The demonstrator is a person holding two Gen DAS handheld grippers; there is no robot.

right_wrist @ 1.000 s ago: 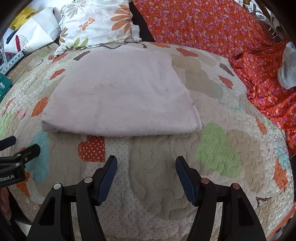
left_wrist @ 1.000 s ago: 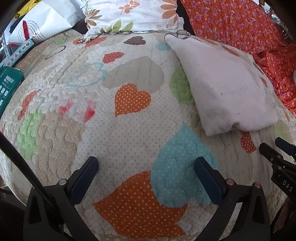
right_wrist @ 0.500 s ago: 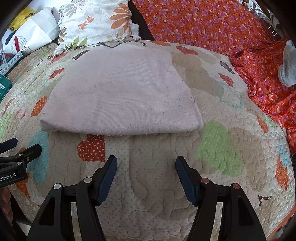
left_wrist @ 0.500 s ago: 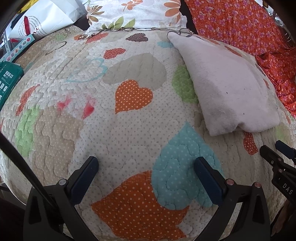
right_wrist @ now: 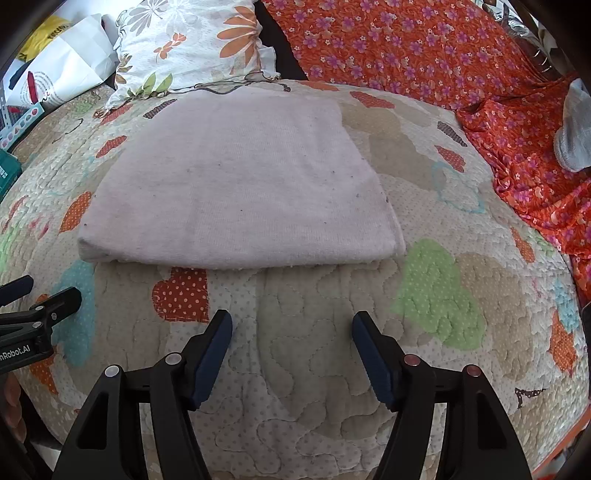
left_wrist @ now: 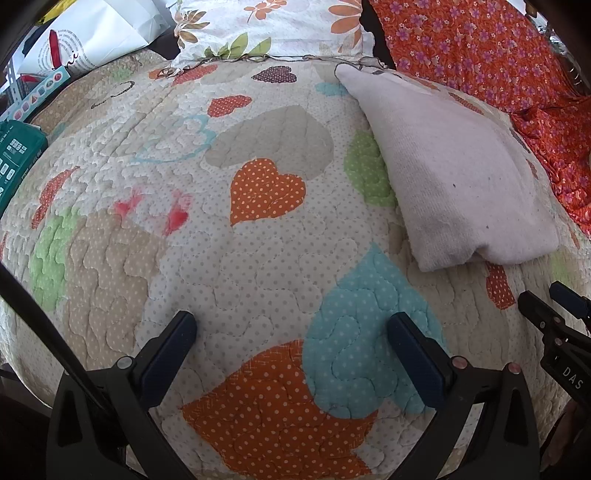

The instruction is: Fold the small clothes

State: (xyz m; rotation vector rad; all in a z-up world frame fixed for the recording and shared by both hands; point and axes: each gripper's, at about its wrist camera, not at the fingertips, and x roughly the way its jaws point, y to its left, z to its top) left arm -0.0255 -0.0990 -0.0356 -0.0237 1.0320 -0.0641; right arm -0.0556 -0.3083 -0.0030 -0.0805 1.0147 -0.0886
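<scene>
A pale pink cloth (right_wrist: 240, 184) lies folded flat on the heart-patterned quilt (right_wrist: 436, 295); in the left wrist view it (left_wrist: 454, 173) is at the upper right. My right gripper (right_wrist: 291, 325) is open and empty, hovering over bare quilt just in front of the cloth's near edge. My left gripper (left_wrist: 291, 325) is open and empty over the quilt (left_wrist: 258, 258), to the left of the cloth and apart from it. Each gripper's tip shows at the edge of the other's view.
A floral pillow (right_wrist: 192, 44) lies behind the cloth. An orange flowered sheet (right_wrist: 424, 48) covers the back right, with a grey sock-like item (right_wrist: 574, 129) on it. A white bag (left_wrist: 92, 33) and a teal box (left_wrist: 14, 158) sit at the left.
Both grippers have drifted slightly nearer the bed; the cloth sits a little lower in both views. Both stay open and the cloth has not moved.
</scene>
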